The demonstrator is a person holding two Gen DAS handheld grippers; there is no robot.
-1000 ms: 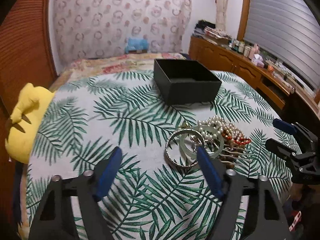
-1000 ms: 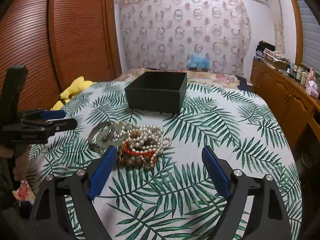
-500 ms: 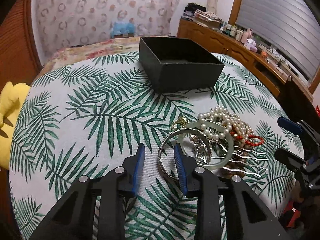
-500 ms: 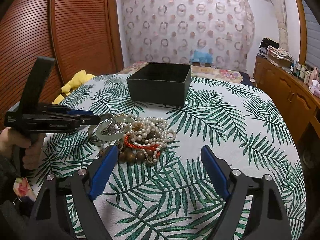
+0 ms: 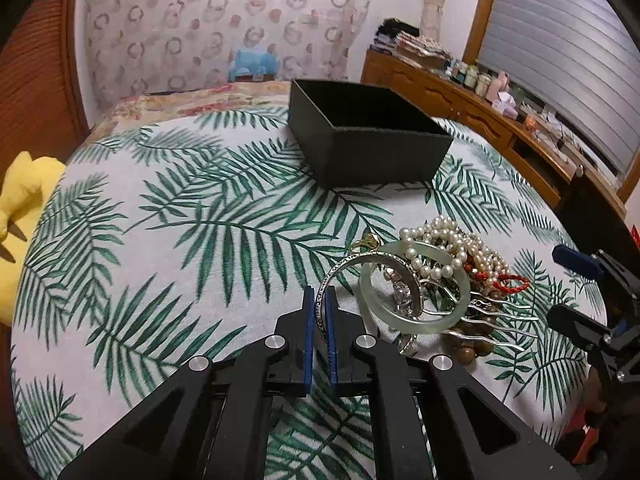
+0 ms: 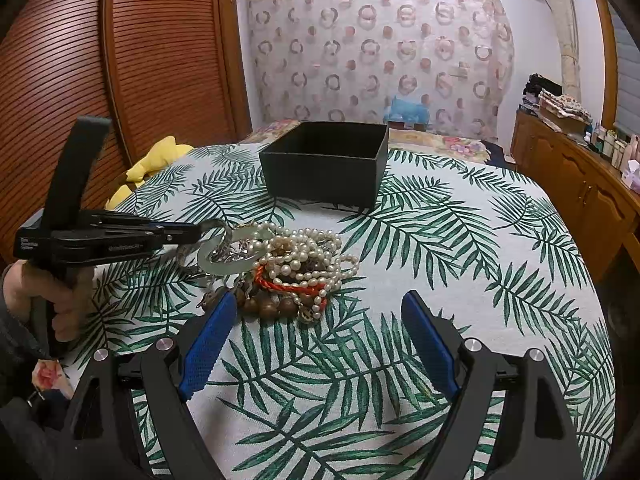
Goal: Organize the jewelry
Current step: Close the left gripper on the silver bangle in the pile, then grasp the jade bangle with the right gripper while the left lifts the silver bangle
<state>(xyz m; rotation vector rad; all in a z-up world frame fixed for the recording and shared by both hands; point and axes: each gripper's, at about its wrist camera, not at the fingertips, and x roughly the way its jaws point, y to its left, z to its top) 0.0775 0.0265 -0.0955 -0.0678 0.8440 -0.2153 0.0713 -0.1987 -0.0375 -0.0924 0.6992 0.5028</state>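
At the near edge of the jewelry heap [image 5: 448, 276], my left tool [image 5: 319, 316] has its blue pads pinched together on the rim of the silver bangle [image 5: 362, 264], which stands tilted on edge with its far side leaning into the pale green jade bangle [image 5: 416, 284] and the pearl strands [image 6: 304, 252]. From the right wrist view the same tool reaches in from the left and bites the bangle at the heap's left side. My right tool [image 6: 316, 344] hangs with jaws spread wide and nothing between them, just short of the wooden beads on the heap's near side.

What matters next, as I judge it, is the black box [image 5: 372, 144]: it sits open-topped on the table [image 5: 180, 240] well beyond the heap, ahead and slightly right of my left tool. The bangle must lift free of the jade ring first, or pearls may snag and drag along.
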